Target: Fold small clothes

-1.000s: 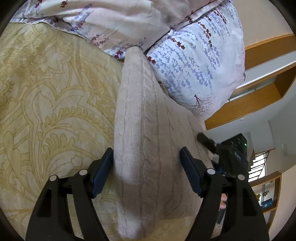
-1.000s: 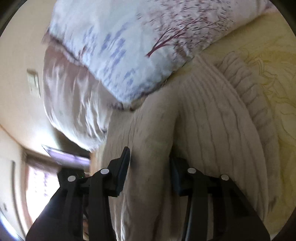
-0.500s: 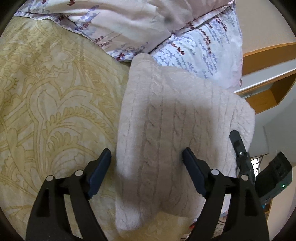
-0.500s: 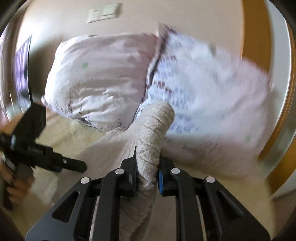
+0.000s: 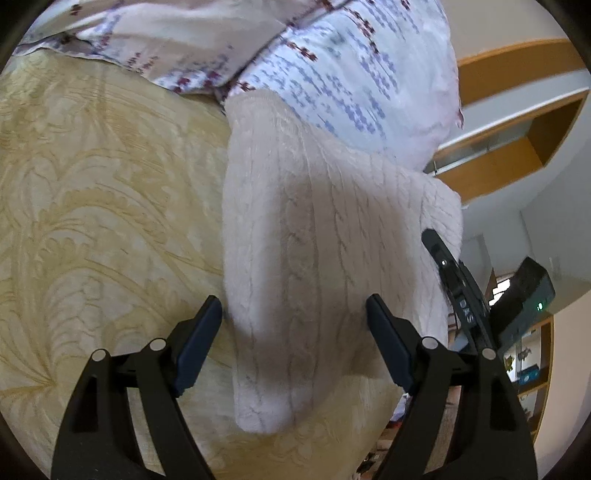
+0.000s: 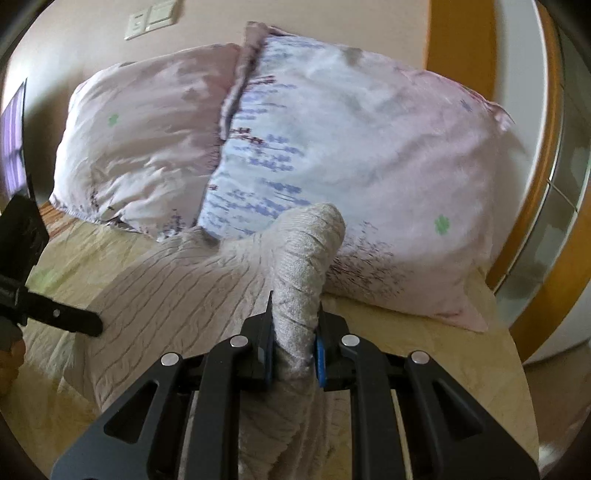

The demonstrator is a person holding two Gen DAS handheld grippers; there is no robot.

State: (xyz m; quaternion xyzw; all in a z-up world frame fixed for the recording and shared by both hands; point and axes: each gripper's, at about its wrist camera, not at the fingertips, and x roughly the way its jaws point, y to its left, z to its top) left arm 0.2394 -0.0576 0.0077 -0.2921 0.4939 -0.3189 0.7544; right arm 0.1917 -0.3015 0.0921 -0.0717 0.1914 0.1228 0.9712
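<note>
Left wrist view has the knit (image 5: 314, 258), a cream cable-knit garment, running down the middle of the frame over the yellow patterned bedspread (image 5: 92, 221), its top edge touching the floral pillow (image 5: 351, 66) at upper centre. The left gripper (image 5: 293, 343) sits at the bottom with its jaws spread wide; the knit's lower part lies between the blue pads (image 5: 199, 343), which do not press it, though the left pad is just beside its edge. At right centre the right gripper (image 5: 436, 251) shows as a dark finger at the knit's raised right edge, with wooden shelves (image 5: 517, 122) behind it at upper right. Right wrist view shows the right gripper (image 6: 293, 350) at bottom centre, jaws drawn in tight on a bunched fold of the knit (image 6: 306, 258) that stands up between them; the rest spreads to the lower left across the bedspread (image 6: 406, 332). Two pillows (image 6: 147, 140) fill the upper half, with a wall switch (image 6: 151, 20) at upper left. The left gripper (image 6: 77, 325) pokes in from the left edge, over the knit.
</note>
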